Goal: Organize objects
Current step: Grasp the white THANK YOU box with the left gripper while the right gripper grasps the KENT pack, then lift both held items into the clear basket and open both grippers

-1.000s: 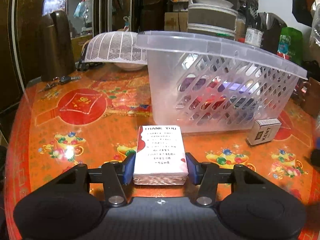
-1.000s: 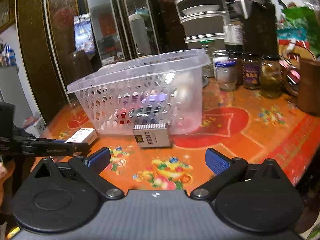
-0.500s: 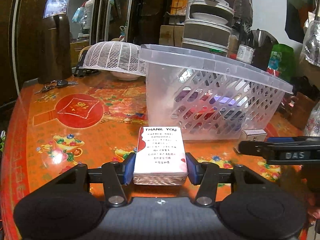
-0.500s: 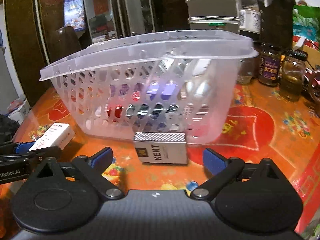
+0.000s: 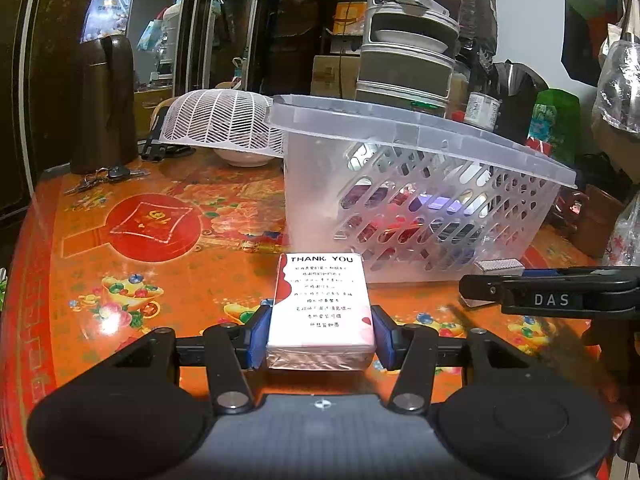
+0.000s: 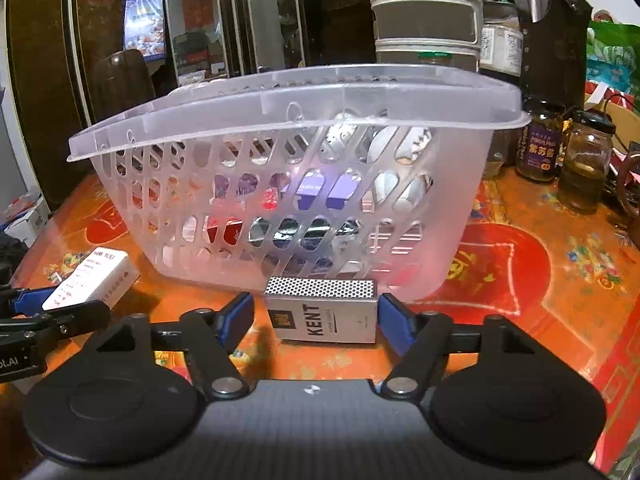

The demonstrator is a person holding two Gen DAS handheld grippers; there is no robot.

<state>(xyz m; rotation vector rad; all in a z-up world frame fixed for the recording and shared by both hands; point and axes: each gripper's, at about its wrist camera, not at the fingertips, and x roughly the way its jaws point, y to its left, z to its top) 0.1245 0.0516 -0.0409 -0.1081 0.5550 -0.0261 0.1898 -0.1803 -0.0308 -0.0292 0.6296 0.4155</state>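
Two grippers are mine. My left gripper (image 5: 321,336) is clamped on a white THANK YOU packet (image 5: 320,306), its blue pads (image 5: 256,336) pressed against both long sides, just in front of the clear plastic basket (image 5: 420,140) on the orange patterned table (image 5: 160,280). My right gripper (image 6: 316,316) sits around the KENT box (image 6: 322,312), which lies on the table against the basket's wall (image 6: 280,120); the jaws are narrow, the right pad (image 6: 394,320) at the box's edge, the left one with a small gap. Colourful items fill the basket. Jars (image 6: 584,164) stand to its right, a white mesh cover (image 5: 220,120) behind its left end.
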